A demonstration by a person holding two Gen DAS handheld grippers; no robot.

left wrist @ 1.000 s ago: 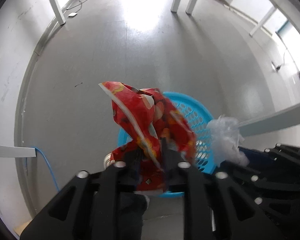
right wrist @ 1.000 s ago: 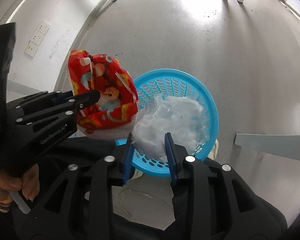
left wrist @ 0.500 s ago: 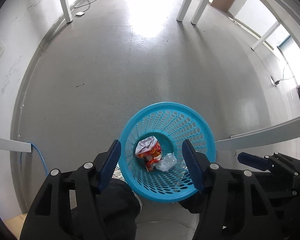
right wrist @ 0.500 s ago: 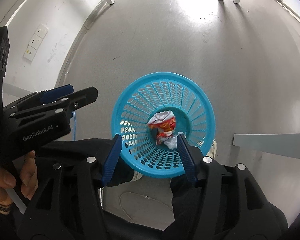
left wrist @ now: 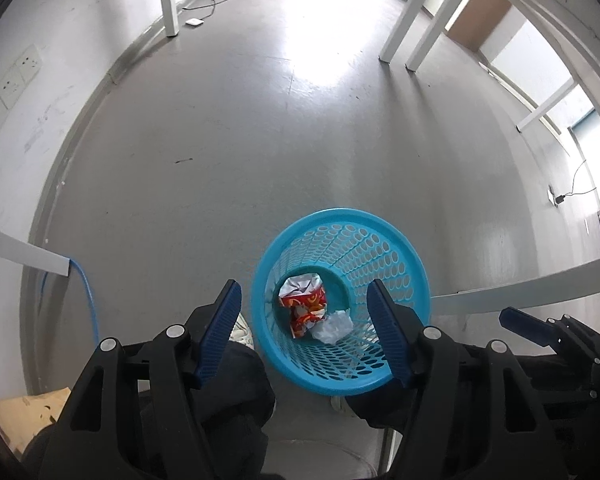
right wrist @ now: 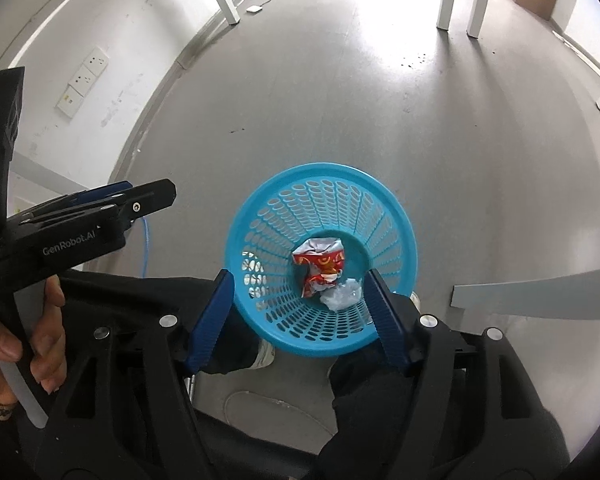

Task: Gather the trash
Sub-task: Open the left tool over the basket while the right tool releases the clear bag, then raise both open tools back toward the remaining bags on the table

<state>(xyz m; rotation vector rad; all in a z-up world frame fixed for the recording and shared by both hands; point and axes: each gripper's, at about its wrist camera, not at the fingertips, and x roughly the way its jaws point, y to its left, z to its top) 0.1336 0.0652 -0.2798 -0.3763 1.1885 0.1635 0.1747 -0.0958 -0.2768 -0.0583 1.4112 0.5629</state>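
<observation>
A blue perforated basket (left wrist: 340, 216) (right wrist: 324, 169) stands on the grey floor below both grippers. At its bottom lie a crumpled red snack wrapper (left wrist: 305, 307) (right wrist: 320, 267) and a wad of clear plastic (left wrist: 335, 326) (right wrist: 342, 297). My left gripper (left wrist: 302, 292) hangs over the basket's near left side, its jaws opening with nothing held between them. My right gripper (right wrist: 300, 278) hovers above the basket too, jaws opening and empty. The right wrist view also shows the left gripper (right wrist: 148, 196) from the side, held by a hand (right wrist: 28, 344).
White table legs (left wrist: 168, 4) (left wrist: 404, 24) stand at the far end of the floor. A blue cable (left wrist: 86, 296) runs along the left wall under a white bar (left wrist: 24, 254). The person's dark trousers (left wrist: 236, 384) and shoes sit just beneath the grippers.
Both grippers have let go: the red wrapper and the clear plastic have dropped into the basket. Both sets of jaws have spread wide and both grippers have lifted a little.
</observation>
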